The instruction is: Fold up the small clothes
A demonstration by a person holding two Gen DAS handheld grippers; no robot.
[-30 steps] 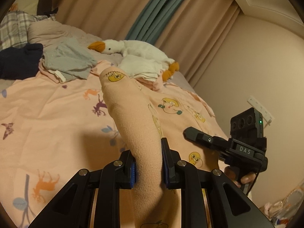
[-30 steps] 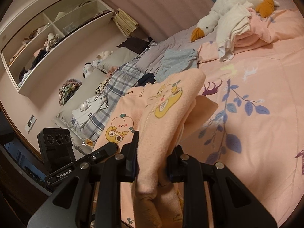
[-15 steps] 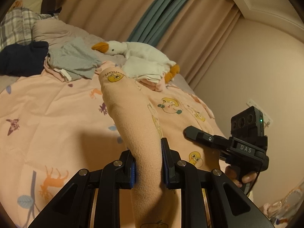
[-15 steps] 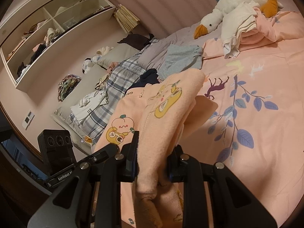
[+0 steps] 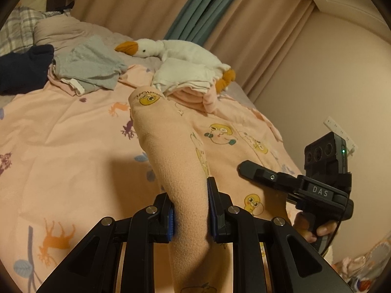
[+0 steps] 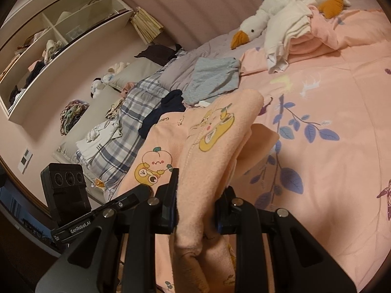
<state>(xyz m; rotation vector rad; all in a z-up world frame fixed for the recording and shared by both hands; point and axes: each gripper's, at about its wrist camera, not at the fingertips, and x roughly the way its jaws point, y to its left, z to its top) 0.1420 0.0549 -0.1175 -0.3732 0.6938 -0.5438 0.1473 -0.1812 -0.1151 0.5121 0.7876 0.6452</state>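
Jaws of the left gripper (image 5: 190, 210) are clamping a bunched fold of the peach garment (image 5: 171, 151); jaws of the right gripper (image 6: 195, 202) are pinching a thicker wad of the same garment (image 6: 215, 146), several layers deep. Both pairs are closing on cloth, not on air.

Landmark: the plush goose (image 5: 176, 53). The garment is hanging between the two grippers, lifted above the pink bedspread (image 5: 61, 134), on the near side of the goose and well short of it. A folded white and pink pile (image 5: 188, 83) is lying against the goose's body; a grey garment (image 5: 90, 66) is lying by the goose's beak, with a dark garment (image 5: 22, 68) beyond that, further from the goose.

Risks, as judged:
- The right side is holding an uneven wad. Layers are possibly slipping against each other, so one may be dropping out and spoiling the fold line.
- The loose flap (image 6: 261, 139) is dangling below the right grip on the goose side; on lowering, it is likely tucking under and creasing.
- The two grips are looking unequal in height, so the edge is probably landing skewed.
- Garment and bedspread are nearly matching in colour, so edges are getting hard to judge.
- Carrying too far toward the goose is risking a knock to the folded pile.
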